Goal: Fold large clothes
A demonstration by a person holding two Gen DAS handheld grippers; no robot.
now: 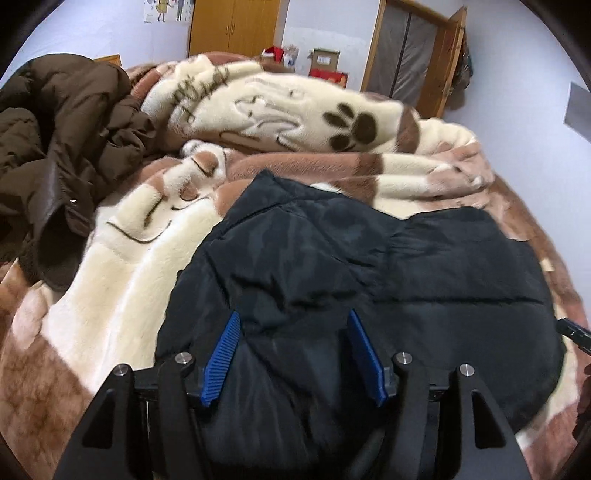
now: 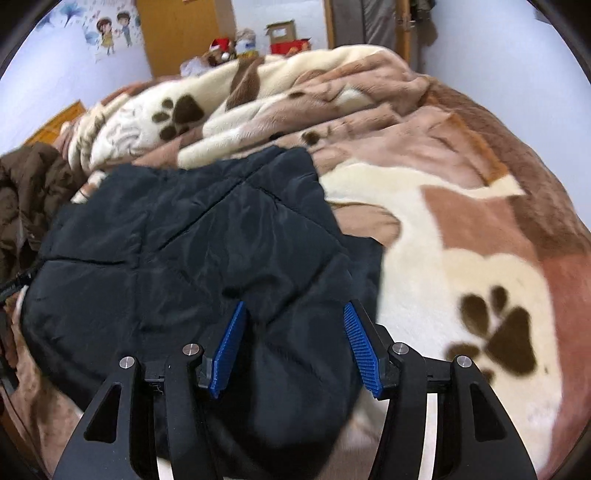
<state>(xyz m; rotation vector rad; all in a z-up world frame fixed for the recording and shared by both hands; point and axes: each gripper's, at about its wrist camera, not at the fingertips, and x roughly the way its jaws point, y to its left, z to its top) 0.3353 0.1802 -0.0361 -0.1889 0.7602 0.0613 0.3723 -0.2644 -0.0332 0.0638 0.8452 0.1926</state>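
A black puffer jacket lies in a folded bundle on the bed, also seen as the black puffer jacket in the right wrist view. My left gripper hovers over the jacket's near left part. Its blue pads stand apart with their ribbed faces bare, and padded fabric bulges below the gap. My right gripper stands open over the jacket's near right edge, and its blue pads also show bare. The right gripper's tip shows at the right edge of the left wrist view.
A plush cream and brown paw-print blanket covers the bed and bunches into a ridge behind the jacket. A brown puffer coat is heaped at the left. A wooden wardrobe, boxes and a doorway stand behind.
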